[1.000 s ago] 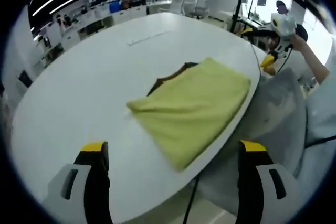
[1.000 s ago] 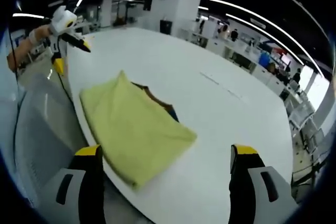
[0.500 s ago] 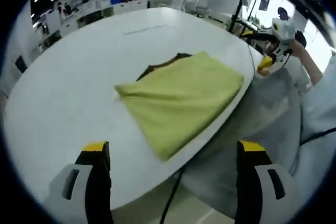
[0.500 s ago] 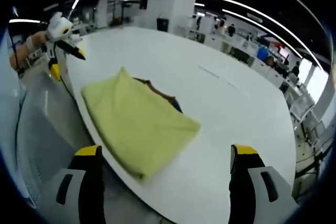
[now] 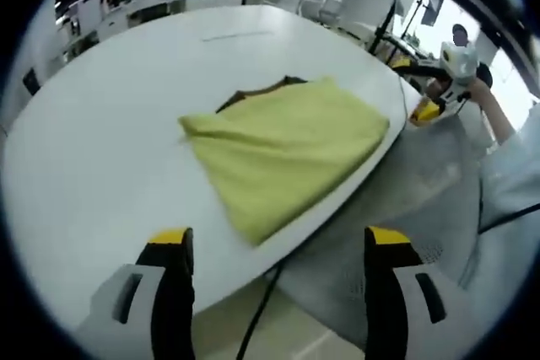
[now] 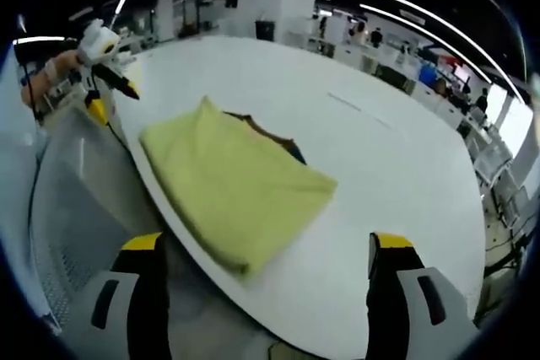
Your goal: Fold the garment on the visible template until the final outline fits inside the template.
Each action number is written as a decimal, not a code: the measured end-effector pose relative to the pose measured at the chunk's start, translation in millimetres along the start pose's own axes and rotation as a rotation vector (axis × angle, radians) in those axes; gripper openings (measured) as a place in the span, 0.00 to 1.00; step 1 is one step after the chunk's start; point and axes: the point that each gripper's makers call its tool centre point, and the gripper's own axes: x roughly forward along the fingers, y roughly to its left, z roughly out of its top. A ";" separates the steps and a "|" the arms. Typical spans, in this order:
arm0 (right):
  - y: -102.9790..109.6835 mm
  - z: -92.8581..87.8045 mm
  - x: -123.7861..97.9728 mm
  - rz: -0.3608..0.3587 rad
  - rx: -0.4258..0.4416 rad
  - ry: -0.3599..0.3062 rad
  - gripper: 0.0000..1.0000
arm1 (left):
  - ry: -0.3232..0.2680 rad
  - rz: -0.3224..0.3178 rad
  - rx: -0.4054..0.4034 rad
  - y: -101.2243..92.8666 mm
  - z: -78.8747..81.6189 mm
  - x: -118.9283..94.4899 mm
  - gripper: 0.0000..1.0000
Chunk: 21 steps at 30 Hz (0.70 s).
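In the left gripper view, the left gripper (image 5: 274,259) is held off the near edge of the white table (image 5: 101,149), its jaws spread wide with nothing between them. The yellow garment (image 5: 283,149) is seen folded into a compact rectangle close to the table's curved edge, one corner reaching almost to that edge. A dark sliver of the template (image 5: 253,93) is left showing beyond the garment's far side; how much of the template lies under the cloth cannot be told. The other gripper (image 5: 439,82) is seen raised in a hand off the table's right side, well apart from the cloth.

In the right gripper view, the right gripper (image 6: 266,263) is likewise kept back from the table (image 6: 396,174), jaws parted and empty. The garment (image 6: 236,179) is shown lying flat with a tidy fold line along its upper edge, and the template (image 6: 274,134) peeps out as a dark strip at the far edge. The left gripper (image 6: 105,61) is seen lifted at the left, clear of the table.

The fold is judged to be finished or nearly so. To close the step well, the outline should be checked against the template: the near corner may overhang it. If a correction is needed, the cloth should be pinched at that near edge and slid inward as one piece, low and slowly, so that the layers are not disturbed
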 end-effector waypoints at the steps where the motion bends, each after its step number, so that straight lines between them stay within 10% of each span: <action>1: 1.1 -1.2 0.6 0.004 0.007 0.002 0.94 | 0.004 -0.002 -0.004 0.1 -1.0 0.4 0.73; 21: 15.6 -28.4 11.6 0.073 0.075 0.067 0.67 | 0.052 -0.048 -0.146 11.7 -26.5 34.4 0.36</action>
